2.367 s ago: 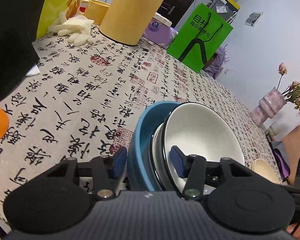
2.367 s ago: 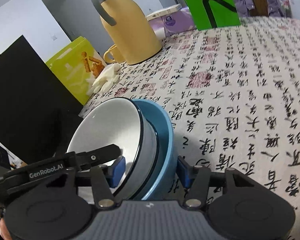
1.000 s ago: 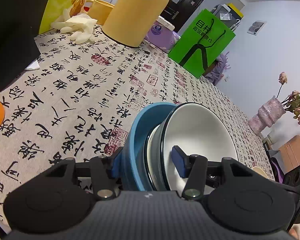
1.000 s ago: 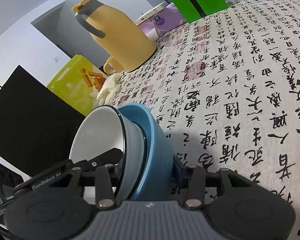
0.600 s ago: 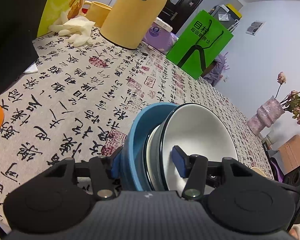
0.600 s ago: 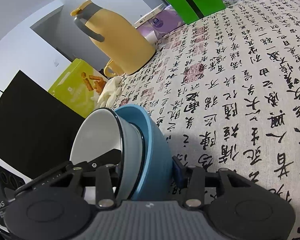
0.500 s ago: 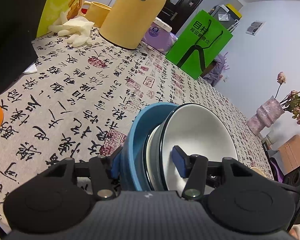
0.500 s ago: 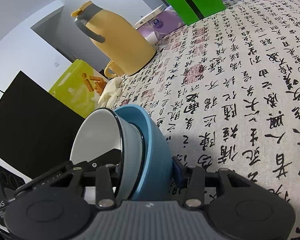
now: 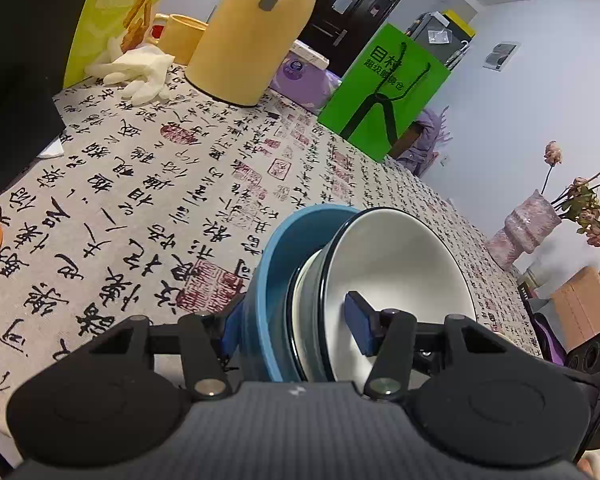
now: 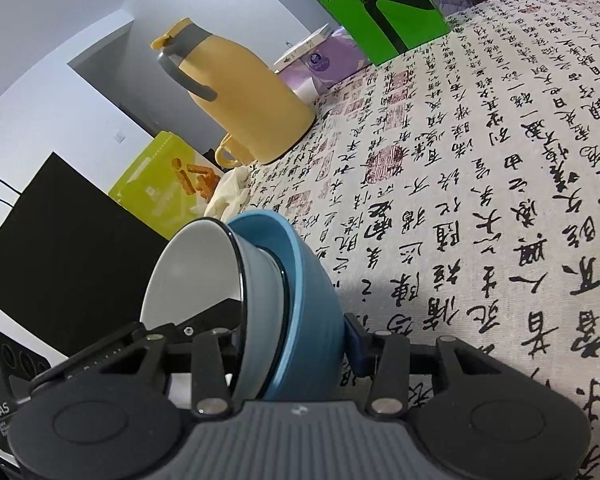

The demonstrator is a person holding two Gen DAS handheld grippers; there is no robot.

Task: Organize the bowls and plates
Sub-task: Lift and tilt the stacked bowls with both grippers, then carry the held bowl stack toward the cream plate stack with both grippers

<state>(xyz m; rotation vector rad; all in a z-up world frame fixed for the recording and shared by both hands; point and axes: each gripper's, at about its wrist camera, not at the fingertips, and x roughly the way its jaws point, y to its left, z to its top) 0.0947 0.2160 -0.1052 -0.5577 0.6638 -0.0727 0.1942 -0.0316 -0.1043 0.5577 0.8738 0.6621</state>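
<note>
A nested stack of bowls hangs tilted on edge above the calligraphy tablecloth (image 9: 140, 184): a blue outer bowl (image 9: 268, 280), a grey one inside it, and a white dark-rimmed bowl (image 9: 400, 264) innermost. My left gripper (image 9: 296, 330) is shut on the stack, one pad outside the blue wall, the other inside the white bowl. My right gripper (image 10: 296, 344) clamps the same stack from the opposite side, with its right pad on the blue bowl (image 10: 312, 300). Its left finger reaches into the white bowl (image 10: 192, 264), half hidden by the rim.
At the table's far end stand a yellow thermos jug (image 9: 252, 40), a yellow mug (image 9: 180, 36), white gloves (image 9: 140, 72), a purple tissue pack (image 9: 300, 76) and a green bag (image 9: 384, 88). A black box (image 9: 16, 60) is at left, a flower vase (image 9: 528, 232) at right.
Since the oldest frames the stack has tipped more steeply onto its edge in both grippers. Over the last second almost nothing has shifted.
</note>
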